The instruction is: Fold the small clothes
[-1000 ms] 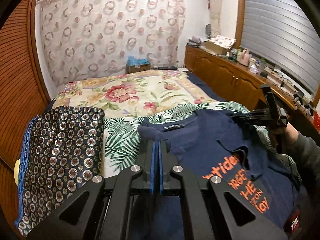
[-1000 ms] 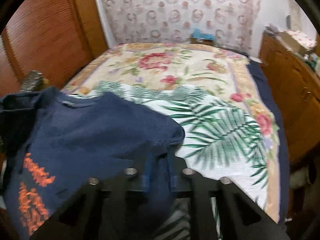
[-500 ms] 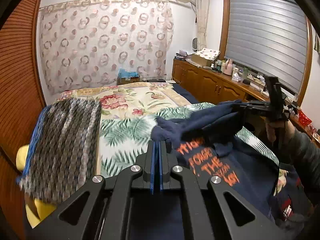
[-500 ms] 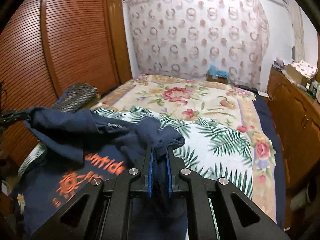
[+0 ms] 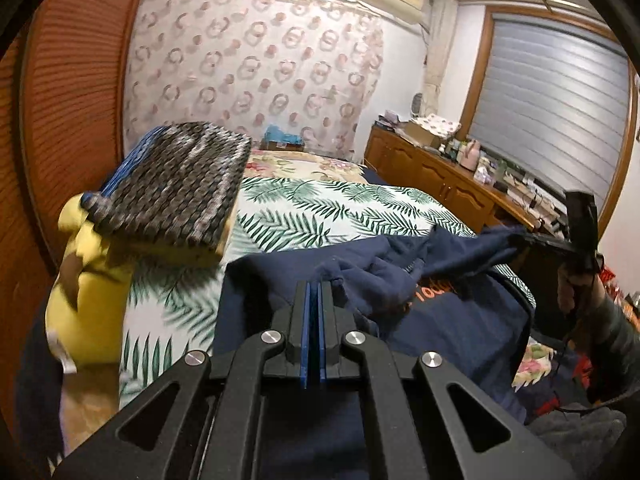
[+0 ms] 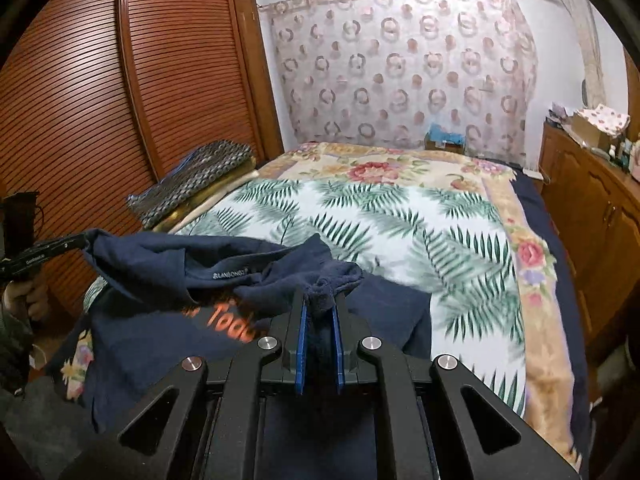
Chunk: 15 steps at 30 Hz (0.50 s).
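A navy T-shirt (image 5: 448, 320) with orange lettering hangs stretched between my two grippers over the near end of the bed; it also shows in the right wrist view (image 6: 168, 280). My left gripper (image 5: 314, 292) is shut on one shoulder of the shirt. My right gripper (image 6: 319, 308) is shut on a bunched fold of the other shoulder. The right gripper also shows at the right in the left wrist view (image 5: 520, 238), and the left gripper shows at the left in the right wrist view (image 6: 78, 240). The collar label faces the right wrist camera.
The bed has a palm-leaf sheet (image 6: 400, 232) over a floral blanket (image 6: 384, 168). A folded patterned cloth (image 5: 180, 196) lies on a yellow item (image 5: 88, 300) at the bed's left side. A wooden louvred wardrobe (image 6: 120, 100) stands on the left, a cluttered sideboard (image 5: 448, 184) on the right.
Both grippers have lifted the navy T-shirt off the bed and pulled it back toward the near edge. The shirt was flat one second ago and now hangs between them.
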Tool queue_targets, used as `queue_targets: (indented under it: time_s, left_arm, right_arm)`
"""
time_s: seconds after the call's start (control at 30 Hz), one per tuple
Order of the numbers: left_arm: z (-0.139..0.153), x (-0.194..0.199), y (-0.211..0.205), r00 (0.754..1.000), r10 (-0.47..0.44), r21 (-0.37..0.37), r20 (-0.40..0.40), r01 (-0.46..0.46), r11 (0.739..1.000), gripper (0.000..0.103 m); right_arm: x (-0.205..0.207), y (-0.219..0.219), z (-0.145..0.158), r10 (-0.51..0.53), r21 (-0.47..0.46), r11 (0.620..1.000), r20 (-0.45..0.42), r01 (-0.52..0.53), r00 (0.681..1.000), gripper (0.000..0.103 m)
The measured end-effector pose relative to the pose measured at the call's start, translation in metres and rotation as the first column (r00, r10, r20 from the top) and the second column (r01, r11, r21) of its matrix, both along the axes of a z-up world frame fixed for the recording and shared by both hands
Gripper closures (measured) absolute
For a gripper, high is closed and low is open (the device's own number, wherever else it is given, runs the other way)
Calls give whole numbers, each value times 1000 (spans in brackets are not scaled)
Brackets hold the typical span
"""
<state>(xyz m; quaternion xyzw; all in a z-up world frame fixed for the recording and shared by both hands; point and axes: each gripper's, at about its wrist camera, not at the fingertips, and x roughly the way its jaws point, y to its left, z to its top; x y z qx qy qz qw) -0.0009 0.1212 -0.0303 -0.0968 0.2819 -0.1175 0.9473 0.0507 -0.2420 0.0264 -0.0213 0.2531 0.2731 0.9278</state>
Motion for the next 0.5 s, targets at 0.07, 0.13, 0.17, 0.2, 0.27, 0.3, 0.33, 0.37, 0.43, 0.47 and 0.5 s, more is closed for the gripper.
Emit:
queue_targets:
  time_s: [0.07,0.13,0.17,0.2,0.27,0.3,0.33,0.37,0.43,0.47,0.5]
  left_arm:
    - [-2,-10,6,1000,19,-11,-2,-19,1000,99]
    - [-3,-19,10,1000,28,-13,0,-28,1000,99]
    - [-2,-23,11,999,35,-5,2,-35,999,99]
    - [-2,-25,11,999,40,1,4,-40,999,99]
    - [0,-30,14,999,48,2,10,-48,999,99]
    - [0,-35,16,999,51,3,13,-51,999,99]
    - [2,-37,17,998,54,4,17,-55,999,99]
    - [4,-40,18,998,58,5,24,-58,998,99]
    - [7,-47,21,997,67,14,33,-67,998,99]
    - [6,-50,21,997,71,19,35,-72,997,99]
    - [6,-52,22,997,76,24,35,-77,997,99]
  right_arm:
    - [-13,-3,0,-6,2,1000,-15,7,1000,92]
    - [-25,-8,2,-15,3,1000,-24,15,1000,92]
    - [-31,-11,4,-18,1,1000,-23,18,1000,92]
    - [-39,-14,6,-22,-1,1000,-21,22,1000,92]
    - [-53,-21,11,-33,3,999,-20,33,999,92]
    - [-60,-21,13,-38,2,999,-20,38,999,92]
    - [-66,-23,15,-41,-1,999,-20,41,999,92]
    - [-71,-22,17,-44,-5,999,-19,44,999,92]
    - [-84,-23,20,-47,-22,999,-15,47,999,92]
    - [-87,-23,22,-48,-31,998,-13,48,999,92]
    - [-94,-25,24,-50,-40,998,-14,49,999,92]
